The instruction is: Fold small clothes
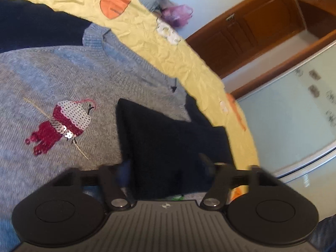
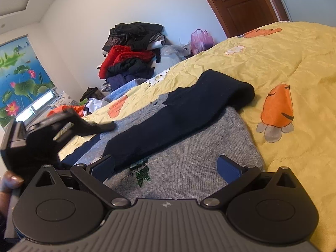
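- Quilt (image 2: pixel 283 67): yellow, crinkled, printed with orange carrots, covering the bed that serves as the work surface.
- Sweater (image 2: pixel 189 153): grey knit, spread flat on the quilt, a sequined figure (image 1: pixel 65 124) on its front; one navy sleeve (image 2: pixel 189 111) is folded across its body.
- Right gripper (image 2: pixel 166 168): low over the sweater's near edge, jaws spread wide, nothing between them.
- Left gripper (image 1: pixel 166 166): over the sleeve, jaws part open with dark cloth lying between them; blur hides whether the pads press it.
- Clothes pile (image 2: pixel 130 52): black and red, against the white wall beyond the sweater.
- Door (image 2: pixel 241 2): brown wood, past the quilt's far corner.
- Lotus blind (image 2: pixel 19 79): covers a window beyond the sweater, next to the pile.
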Demonstrator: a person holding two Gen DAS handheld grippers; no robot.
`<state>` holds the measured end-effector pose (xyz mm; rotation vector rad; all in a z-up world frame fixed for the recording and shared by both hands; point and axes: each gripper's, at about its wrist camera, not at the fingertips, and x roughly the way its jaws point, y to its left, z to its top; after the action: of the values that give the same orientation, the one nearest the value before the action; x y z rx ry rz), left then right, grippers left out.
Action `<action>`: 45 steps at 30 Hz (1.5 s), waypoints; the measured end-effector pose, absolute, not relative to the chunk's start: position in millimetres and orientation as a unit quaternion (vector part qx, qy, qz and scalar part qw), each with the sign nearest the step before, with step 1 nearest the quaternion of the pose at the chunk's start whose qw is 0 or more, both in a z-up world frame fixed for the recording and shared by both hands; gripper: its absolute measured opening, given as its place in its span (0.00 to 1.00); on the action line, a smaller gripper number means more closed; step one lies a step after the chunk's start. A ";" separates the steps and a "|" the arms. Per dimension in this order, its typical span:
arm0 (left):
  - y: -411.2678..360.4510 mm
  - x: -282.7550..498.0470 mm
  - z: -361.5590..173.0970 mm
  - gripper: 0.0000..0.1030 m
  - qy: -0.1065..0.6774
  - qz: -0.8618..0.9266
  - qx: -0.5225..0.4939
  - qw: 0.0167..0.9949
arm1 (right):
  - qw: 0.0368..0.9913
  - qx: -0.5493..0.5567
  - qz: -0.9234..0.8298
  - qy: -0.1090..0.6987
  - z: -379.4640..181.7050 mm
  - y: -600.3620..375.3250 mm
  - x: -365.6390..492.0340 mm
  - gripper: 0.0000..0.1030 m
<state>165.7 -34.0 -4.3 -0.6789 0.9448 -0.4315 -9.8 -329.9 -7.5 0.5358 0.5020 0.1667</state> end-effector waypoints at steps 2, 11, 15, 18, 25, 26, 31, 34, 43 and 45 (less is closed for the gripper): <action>-35.1 170.1 -6.2 0.23 0.452 -0.192 -0.307 0.815 | 0.929 0.268 0.083 0.243 -8.0 -331.2 -9.3 0.99; -41.2 152.4 31.2 0.06 0.394 -0.182 -0.151 0.888 | 0.928 0.272 0.086 0.241 -10.4 -331.7 -5.2 0.99; -8.6 144.6 45.5 0.06 0.367 -0.166 -0.134 0.905 | 0.928 0.272 0.086 0.241 -10.3 -331.6 -5.2 0.99; 22.5 141.1 40.6 0.06 0.374 -0.141 -0.131 0.907 | 0.928 0.271 0.086 0.241 -10.7 -331.4 -4.9 0.99; 53.7 131.8 6.5 0.06 0.377 -0.111 -0.108 0.913 | 0.930 0.261 0.085 0.244 -10.0 -328.4 -4.1 0.99; 49.8 130.6 4.5 0.06 0.363 -0.110 -0.096 0.920 | 0.931 0.255 0.083 0.247 -9.2 -326.9 -3.7 0.99; 40.0 119.6 1.8 0.06 0.339 -0.101 -0.078 0.932 | 0.950 0.192 0.103 0.224 24.9 -306.8 1.4 0.99; 41.8 122.0 1.0 0.06 0.341 -0.107 -0.090 0.930 | 0.966 0.130 0.123 0.185 57.9 -285.7 27.0 0.99; 44.8 123.2 0.0 0.07 0.343 -0.111 -0.101 0.927 | 0.941 0.007 0.082 0.328 2.6 -261.3 127.6 0.96; 46.0 124.7 -1.5 0.07 0.344 -0.113 -0.107 0.926 | 0.943 -0.006 0.080 0.323 -2.9 -258.6 121.6 0.99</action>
<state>124.7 46.0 -1.5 -0.2187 0.7049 -0.2313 121.6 -258.6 -2.9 -0.0120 0.6577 0.1636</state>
